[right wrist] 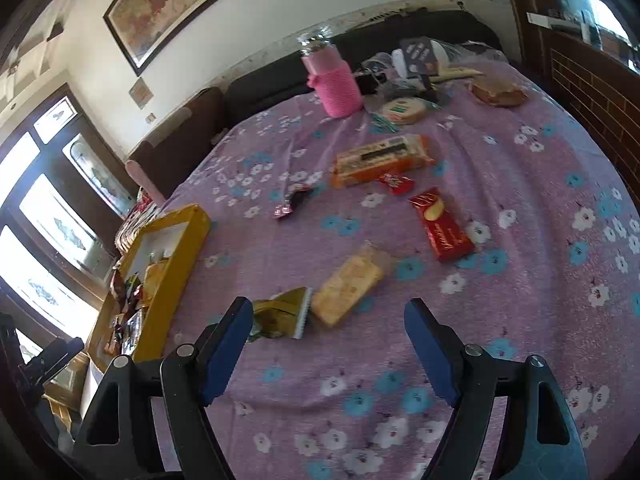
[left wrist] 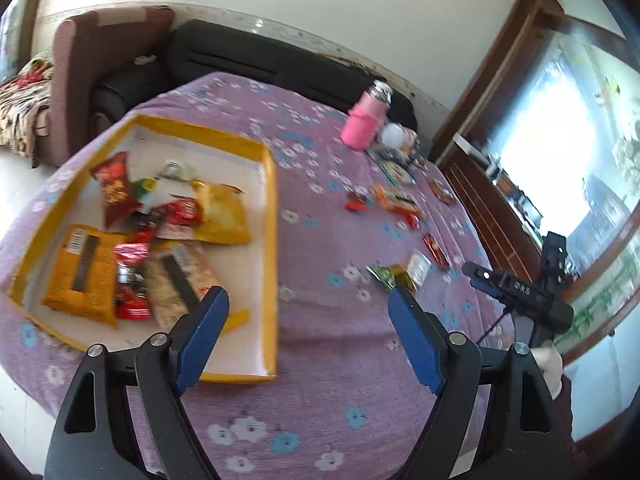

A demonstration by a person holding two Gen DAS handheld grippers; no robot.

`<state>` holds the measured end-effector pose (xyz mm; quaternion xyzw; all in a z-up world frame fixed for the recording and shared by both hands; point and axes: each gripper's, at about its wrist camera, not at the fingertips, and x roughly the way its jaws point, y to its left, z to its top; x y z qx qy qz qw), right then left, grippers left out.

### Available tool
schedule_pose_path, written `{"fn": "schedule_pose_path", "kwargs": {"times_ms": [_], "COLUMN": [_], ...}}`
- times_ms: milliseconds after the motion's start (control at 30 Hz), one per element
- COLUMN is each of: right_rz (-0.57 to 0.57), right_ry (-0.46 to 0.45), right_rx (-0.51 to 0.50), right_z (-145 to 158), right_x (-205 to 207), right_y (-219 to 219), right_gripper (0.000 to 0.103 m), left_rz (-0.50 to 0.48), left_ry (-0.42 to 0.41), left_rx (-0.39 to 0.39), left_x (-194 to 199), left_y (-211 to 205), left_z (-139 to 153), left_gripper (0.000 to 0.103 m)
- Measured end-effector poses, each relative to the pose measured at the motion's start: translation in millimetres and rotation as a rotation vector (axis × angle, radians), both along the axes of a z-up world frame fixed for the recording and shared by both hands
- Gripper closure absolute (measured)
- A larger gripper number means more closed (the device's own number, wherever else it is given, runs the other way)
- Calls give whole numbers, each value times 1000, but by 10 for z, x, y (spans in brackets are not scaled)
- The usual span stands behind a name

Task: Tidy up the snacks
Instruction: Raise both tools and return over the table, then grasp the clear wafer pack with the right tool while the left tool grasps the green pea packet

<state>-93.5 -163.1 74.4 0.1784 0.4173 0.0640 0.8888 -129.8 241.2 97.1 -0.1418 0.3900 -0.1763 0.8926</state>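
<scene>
Both my left gripper [left wrist: 308, 334] and right gripper [right wrist: 328, 346] hang with jaws wide apart, holding nothing. The pale yellow biscuit pack [right wrist: 347, 289] lies at lower centre of the right view, just beyond my jaws on the tabletop [right wrist: 280, 240]. I judge it light, crinkly and crushable, best pinched gently across its short sides, then carried to the yellow tray [left wrist: 272, 184].

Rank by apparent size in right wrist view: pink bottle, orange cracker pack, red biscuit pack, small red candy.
1. orange cracker pack and pink bottle: look alike, not ranked
2. red biscuit pack, though nearer the camera
3. small red candy
</scene>
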Motion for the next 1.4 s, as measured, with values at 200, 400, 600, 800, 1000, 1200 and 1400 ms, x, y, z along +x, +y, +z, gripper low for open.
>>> {"fn": "schedule_pose_path", "kwargs": {"times_ms": [200, 400, 600, 800, 1000, 1200, 1400], "right_rz": [-35, -22, 28, -6, -20, -40, -39], "right_ry": [106, 124, 82, 43, 64, 58, -1], "right_rx": [14, -133, -308, -159, -54, -1, -20], "right_z": [-394, -565, -603, -573, -585, -571, -478], "right_x": [315, 721, 804, 738, 753, 739, 674], "right_y": [21, 348, 569, 219, 61, -21, 25], "right_gripper": [24, 27, 68, 68, 68, 68, 68], "left_rz": [-84, -206, -327, -460, -600, -610, -473], "left_ry": [11, 8, -5, 26, 6, 27, 50], "left_rx": [95, 144, 259, 319, 390, 481, 366], "left_x": [38, 156, 450, 818, 986, 997, 1010], "left_y": [-381, -783, -1329, -1756, -2172, -2341, -2059], "left_z": [-69, -169, -309, -541, -724, -903, -792], "left_gripper": [21, 21, 25, 26, 26, 29, 84]}}
